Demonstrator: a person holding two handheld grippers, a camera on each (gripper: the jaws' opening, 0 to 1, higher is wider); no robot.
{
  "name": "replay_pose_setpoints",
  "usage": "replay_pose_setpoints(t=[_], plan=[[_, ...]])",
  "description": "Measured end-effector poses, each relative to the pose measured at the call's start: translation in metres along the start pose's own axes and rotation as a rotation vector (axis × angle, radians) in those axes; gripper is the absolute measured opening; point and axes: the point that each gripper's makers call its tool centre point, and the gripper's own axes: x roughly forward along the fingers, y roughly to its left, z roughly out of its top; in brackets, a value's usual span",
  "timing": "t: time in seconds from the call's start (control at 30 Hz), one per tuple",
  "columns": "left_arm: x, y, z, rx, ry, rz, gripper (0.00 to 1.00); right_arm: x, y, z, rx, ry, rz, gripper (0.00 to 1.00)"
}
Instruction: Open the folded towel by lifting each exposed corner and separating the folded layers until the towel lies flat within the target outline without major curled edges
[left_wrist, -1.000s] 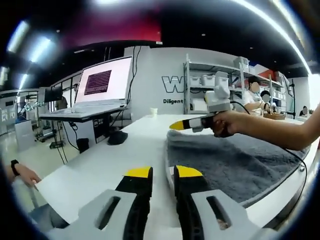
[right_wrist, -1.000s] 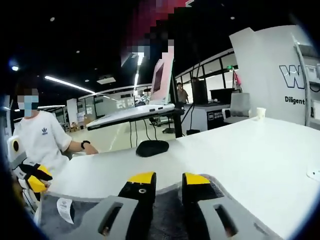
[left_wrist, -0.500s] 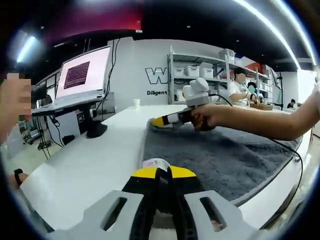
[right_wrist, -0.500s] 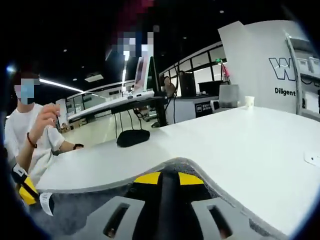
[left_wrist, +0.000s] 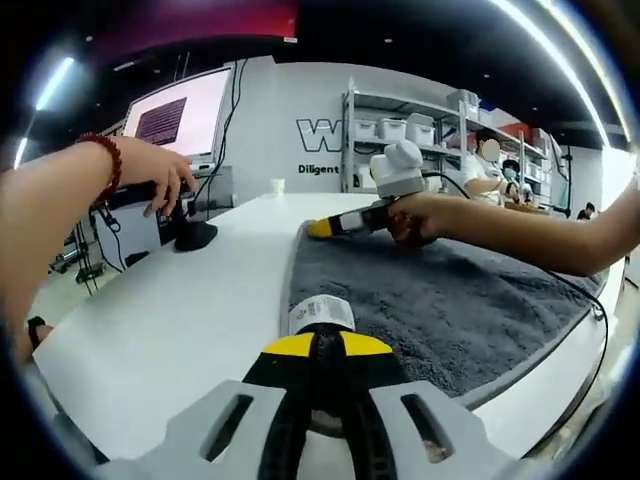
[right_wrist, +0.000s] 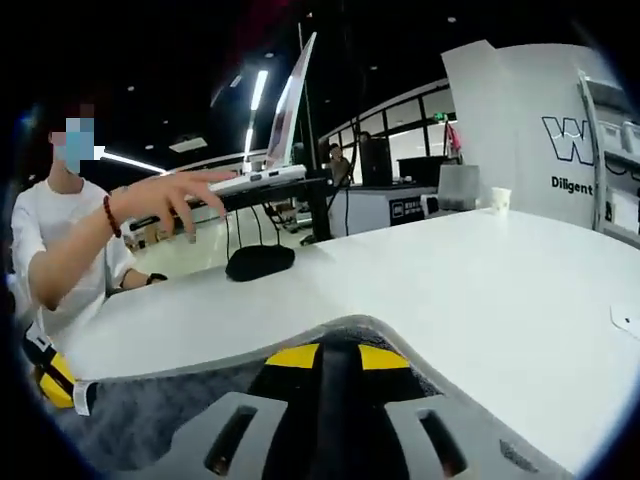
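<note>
Grey towel (left_wrist: 450, 300) spread on white worktop (left_wrist: 190, 320), far side draping over worktop edge. Left gripper (left_wrist: 326, 345) at near corner, yellow-tipped fingers (left_wrist: 285, 347) pressed together, pinching towel edge right at white care label (left_wrist: 320, 313). Right gripper (left_wrist: 322, 228) at far corner in left gripper view, held by person's hand (left_wrist: 425, 215), yellow tip touching towel edge. From right gripper view: right gripper (right_wrist: 325, 357) fingers closed tight on towel (right_wrist: 160, 425) corner, fabric edge arching up over yellow tips. Left gripper (right_wrist: 48, 375) visible low at left there, next to label (right_wrist: 82, 396). Black mouse (right_wrist: 260, 262) on worktop beyond towel, well apart. Paper cup (right_wrist: 501, 199) near far worktop edge. Laptop (right_wrist: 275, 130) on raised stand behind mouse; another person's hand (right_wrist: 180, 200) with red bead bracelet reaching toward it. Shelving with white bins (left_wrist: 395, 130) against back wall.
</note>
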Motion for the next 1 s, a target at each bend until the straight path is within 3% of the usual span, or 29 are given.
replay_pose_setpoints(t=[0.23, 0.37, 0.67, 0.83, 1.0], plan=[[-0.008, -0.007, 0.03, 0.014, -0.134, -0.018, 0.13, -0.021, 0.001, 0.009, -0.049, -0.019, 0.0, 0.09], [-0.012, -0.011, 0.047, 0.018, -0.208, -0.02, 0.2, -0.038, 0.0, 0.012, -0.1, -0.031, -0.012, 0.15], [-0.013, -0.034, 0.058, -0.011, -0.264, -0.088, 0.37, -0.094, -0.004, 0.021, -0.167, -0.047, -0.053, 0.45], [-0.013, -0.043, 0.062, -0.015, -0.285, -0.09, 0.58, -0.127, 0.003, 0.019, -0.194, -0.066, -0.067, 0.52], [-0.013, -0.053, 0.069, -0.043, -0.318, -0.107, 0.66, -0.169, 0.008, 0.016, -0.214, -0.075, -0.086, 0.58]])
